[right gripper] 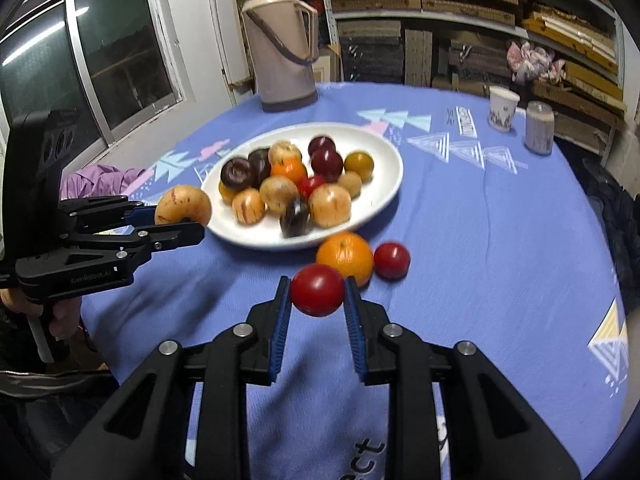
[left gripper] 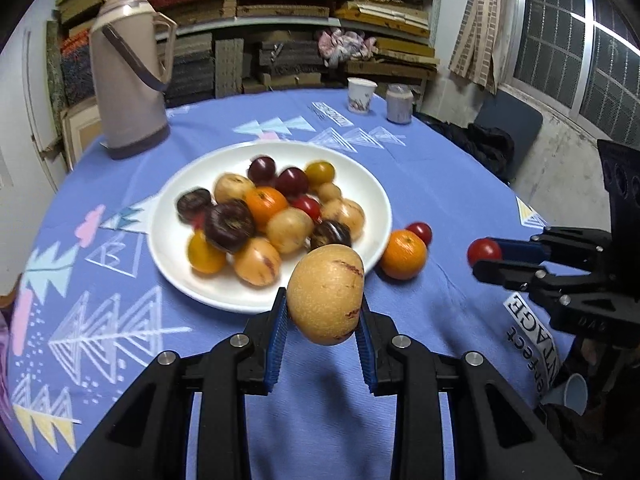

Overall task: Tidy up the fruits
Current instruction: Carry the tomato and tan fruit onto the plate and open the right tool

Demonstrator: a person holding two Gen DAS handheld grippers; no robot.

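Left wrist view: left gripper [left gripper: 324, 312] grasps a tan speckled fruit [left gripper: 326, 294], white plate [left gripper: 176, 268] of fruit just beyond it. Right wrist view: right gripper [right gripper: 317, 300] clenched on a red tomato [right gripper: 317, 295]; orange [right gripper: 345, 257] just beyond on the surface [right gripper: 500, 240].

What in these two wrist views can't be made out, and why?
- White plate: piled fruit is motion-blurred in both views, and lower pieces are covered, so no sure count.
- Tan fruit in the left gripper: its far side is hidden; in the left wrist view it also covers part of the plate's near rim.
- Tablecloth lettering: cut off by the right gripper holding the red tomato.
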